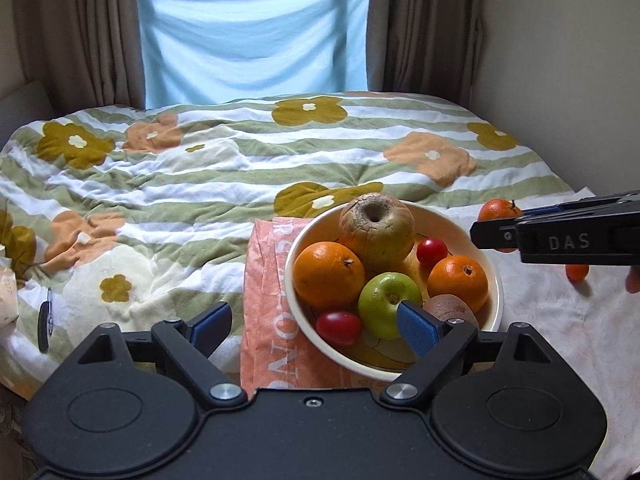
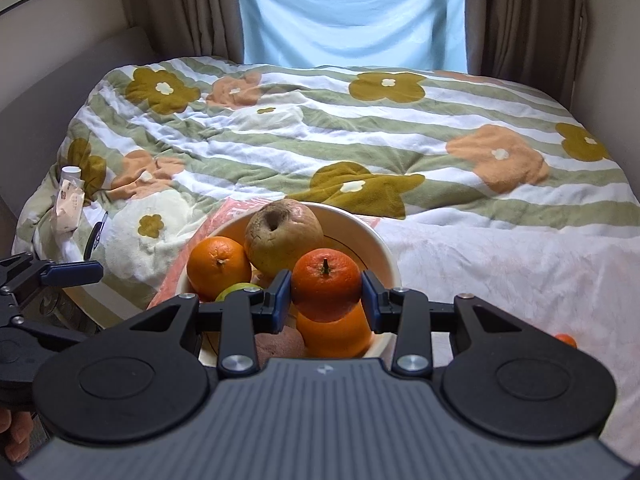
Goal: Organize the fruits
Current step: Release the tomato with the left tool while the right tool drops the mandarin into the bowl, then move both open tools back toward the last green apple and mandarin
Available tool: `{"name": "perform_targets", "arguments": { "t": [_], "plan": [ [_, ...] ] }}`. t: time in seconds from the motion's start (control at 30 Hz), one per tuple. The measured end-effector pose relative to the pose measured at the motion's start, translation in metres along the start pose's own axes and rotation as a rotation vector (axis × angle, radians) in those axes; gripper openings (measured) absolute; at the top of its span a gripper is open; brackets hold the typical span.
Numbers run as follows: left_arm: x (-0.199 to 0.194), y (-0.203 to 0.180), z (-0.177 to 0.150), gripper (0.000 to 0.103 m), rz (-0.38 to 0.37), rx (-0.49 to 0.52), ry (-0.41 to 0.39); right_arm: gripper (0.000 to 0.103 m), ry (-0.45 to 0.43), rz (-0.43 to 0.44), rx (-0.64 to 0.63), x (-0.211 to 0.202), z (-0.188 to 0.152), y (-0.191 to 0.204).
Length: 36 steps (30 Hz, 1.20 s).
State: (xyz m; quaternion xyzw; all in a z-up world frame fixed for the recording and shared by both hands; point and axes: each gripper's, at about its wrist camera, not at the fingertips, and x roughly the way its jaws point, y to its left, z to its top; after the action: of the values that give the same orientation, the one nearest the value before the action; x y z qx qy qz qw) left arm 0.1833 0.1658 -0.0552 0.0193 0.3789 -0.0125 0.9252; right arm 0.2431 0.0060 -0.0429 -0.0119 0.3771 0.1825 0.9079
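A cream bowl (image 1: 494, 280) sits on an orange cloth (image 1: 264, 280) on the bed. It holds a wrinkled apple (image 1: 376, 232), two oranges (image 1: 328, 274) (image 1: 458, 282), a green apple (image 1: 386, 304), a kiwi (image 1: 450, 308) and two red tomatoes (image 1: 338, 328) (image 1: 431, 250). My left gripper (image 1: 316, 328) is open and empty over the bowl's near rim. My right gripper (image 2: 326, 294) is shut on a tangerine (image 2: 326, 284) and holds it above the bowl (image 2: 384, 252). The right gripper also shows at the right of the left wrist view (image 1: 496, 232).
A small orange fruit (image 2: 566, 340) lies on the white cloth right of the bowl; it also shows in the left wrist view (image 1: 577, 272). A flowered blanket (image 1: 200, 168) covers the bed. A packet (image 2: 70, 204) and a pen (image 2: 94, 240) lie at the left edge.
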Motion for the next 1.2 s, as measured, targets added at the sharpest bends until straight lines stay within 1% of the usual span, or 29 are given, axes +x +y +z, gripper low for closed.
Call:
{"name": "perform_targets", "arguments": {
  "t": [0.13,0.27,0.57,0.67,0.73,0.77,0.8,0.87,1.03,1.13,1.2],
  "plan": [
    [-0.006,0.001,-0.001,0.092,0.009,-0.023,0.003,0.052,0.007,0.029,-0.036,0.010,0.004,0.005],
    [-0.011,0.001,-0.002,0.092,0.025,-0.032,0.002,0.052,0.035,0.061,-0.041,0.027,0.006,0.007],
    [-0.012,0.007,-0.008,0.092,0.056,-0.067,0.017,0.052,0.066,0.082,-0.069,0.053,0.008,0.007],
    [-0.010,0.008,-0.009,0.092,0.062,-0.075,0.021,0.054,0.086,0.101,-0.073,0.058,0.007,0.007],
    [-0.011,0.009,-0.010,0.092,0.066,-0.078,0.022,0.074,0.080,0.106,-0.065,0.056,0.007,0.007],
    [-0.011,0.009,-0.010,0.092,0.067,-0.080,0.023,0.094,0.075,0.098,-0.061,0.054,0.008,0.006],
    [-0.013,0.009,-0.010,0.092,0.066,-0.081,0.022,0.103,0.064,0.083,-0.056,0.051,0.008,0.006],
    [-0.015,0.008,-0.011,0.092,0.066,-0.081,0.017,0.103,0.036,0.081,-0.050,0.044,0.008,0.004],
    [-0.018,0.007,-0.011,0.093,0.066,-0.081,0.013,0.103,0.033,0.073,-0.056,0.035,0.009,0.005],
    [-0.021,0.007,-0.011,0.098,0.069,-0.082,0.006,0.103,0.025,0.075,-0.050,0.031,0.008,0.004],
    [-0.027,0.006,-0.011,0.100,0.067,-0.084,-0.005,0.103,0.022,0.073,-0.046,0.024,0.007,0.003]
  ]
}}
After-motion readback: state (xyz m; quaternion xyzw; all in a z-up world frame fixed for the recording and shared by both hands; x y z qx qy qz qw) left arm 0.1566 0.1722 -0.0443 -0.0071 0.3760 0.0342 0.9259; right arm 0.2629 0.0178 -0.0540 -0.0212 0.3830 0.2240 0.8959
